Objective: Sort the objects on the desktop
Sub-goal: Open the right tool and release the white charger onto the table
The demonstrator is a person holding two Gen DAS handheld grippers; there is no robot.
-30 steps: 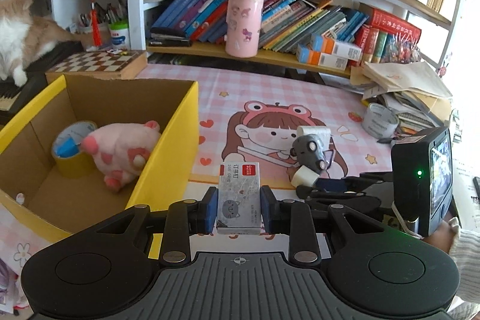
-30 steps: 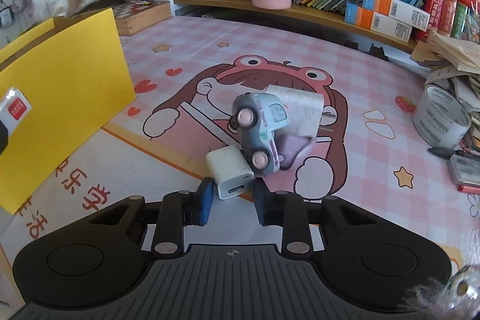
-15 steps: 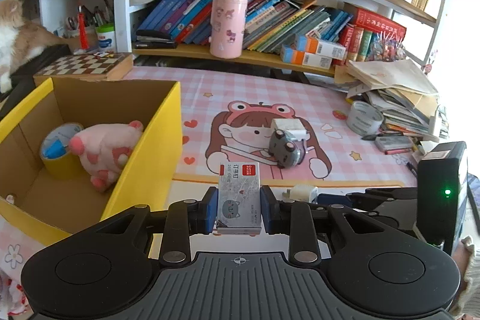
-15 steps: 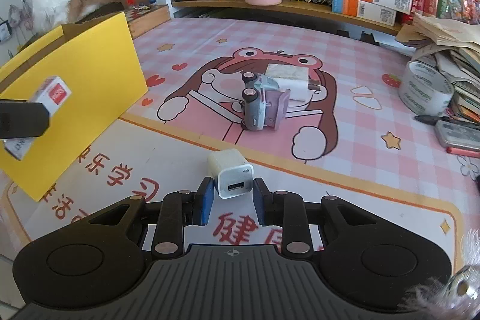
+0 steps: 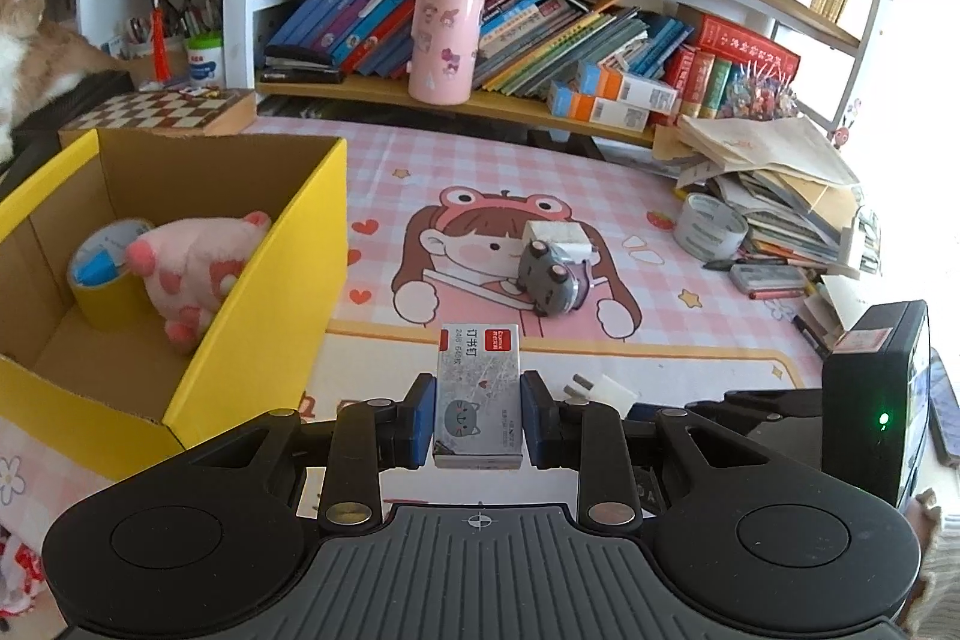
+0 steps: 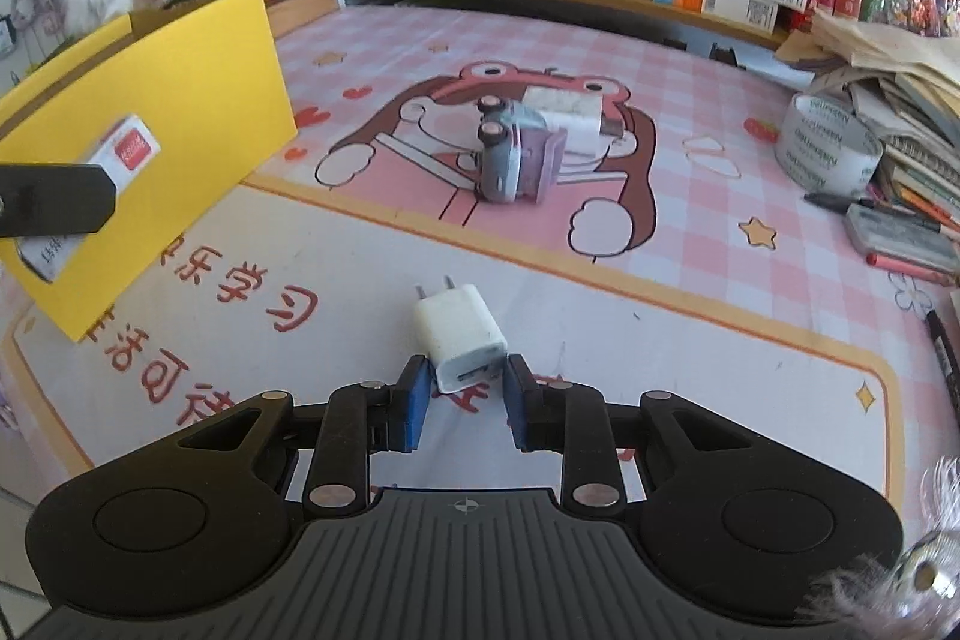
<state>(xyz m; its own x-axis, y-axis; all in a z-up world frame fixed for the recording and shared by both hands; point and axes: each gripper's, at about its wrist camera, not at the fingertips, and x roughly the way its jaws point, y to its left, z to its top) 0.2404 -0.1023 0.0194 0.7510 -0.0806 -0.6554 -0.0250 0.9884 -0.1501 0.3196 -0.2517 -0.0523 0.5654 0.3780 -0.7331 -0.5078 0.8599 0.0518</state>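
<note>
Two grippers appear, each with a pair of blue-padded fingers. The left gripper (image 5: 478,421) is closed on one small grey staple box with a red label (image 5: 477,394), held upright between its pads just beside the near right corner of one yellow cardboard box (image 5: 282,292). That open-topped container holds two items: one pink plush toy with red spots (image 5: 192,268) and one yellow roll of tape (image 5: 108,274), the two touching. The right gripper (image 6: 463,403) has its jaws slightly parted around the near end of one white USB wall charger (image 6: 459,337), which lies on the pale border of the pink cartoon desk mat (image 6: 690,58) with its two prongs pointing away; whether the pads touch it cannot be told. Farther back on the mat, one grey toy car (image 6: 510,154) lies on its side against one white rectangular block (image 6: 564,115). One clear tape roll (image 6: 828,151) stands at the right beside stacked papers.
</note>
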